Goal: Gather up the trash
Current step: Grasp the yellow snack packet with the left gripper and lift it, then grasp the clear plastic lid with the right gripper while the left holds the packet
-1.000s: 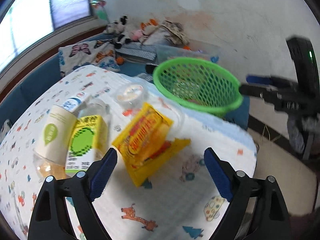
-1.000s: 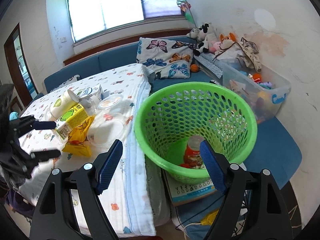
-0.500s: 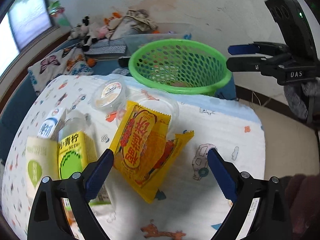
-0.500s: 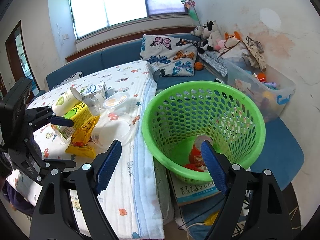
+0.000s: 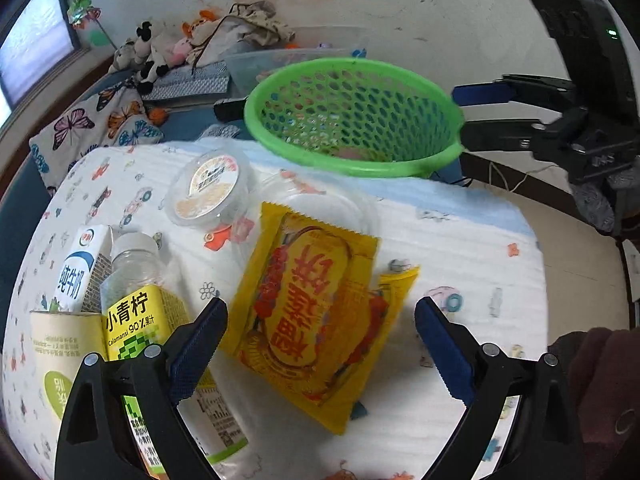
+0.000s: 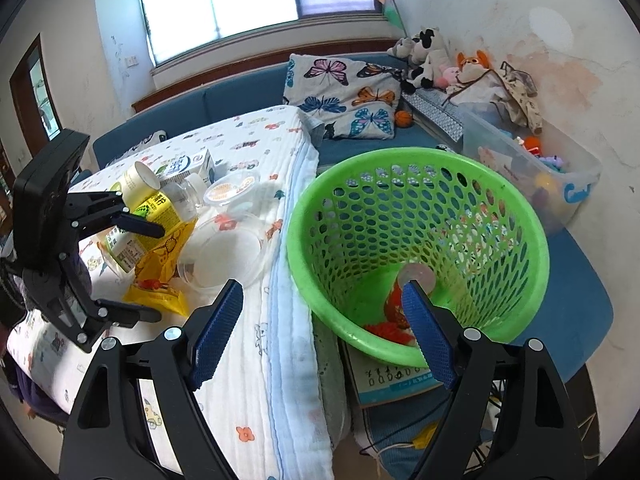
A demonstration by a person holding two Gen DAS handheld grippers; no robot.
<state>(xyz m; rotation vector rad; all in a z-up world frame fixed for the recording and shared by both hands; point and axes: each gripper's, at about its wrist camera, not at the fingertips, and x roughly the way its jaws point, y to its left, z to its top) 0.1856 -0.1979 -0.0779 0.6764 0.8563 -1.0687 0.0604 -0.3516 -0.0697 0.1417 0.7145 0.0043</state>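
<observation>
Green basket (image 6: 420, 256) off the table's (image 5: 460, 240) far edge holds one red item; left gripper (image 5: 320, 340), jaws wide and empty, has dropped closer over the yellow snack wrapper (image 5: 316, 312) mid-table, likely next pick; right gripper (image 6: 320, 332) wide, empty.

A yellow snack wrapper (image 5: 316, 312) with red print lies flat and crumpled at centre frame in the left wrist view. Left of it stand a yellow juice carton (image 5: 136, 320), a clear bottle (image 5: 136, 260) and a milk carton (image 5: 80, 268). Above, a lidded clear tub (image 5: 210, 188). The green mesh basket (image 5: 352, 116), upper centre, holds a red-labelled jar (image 6: 400, 300)
</observation>
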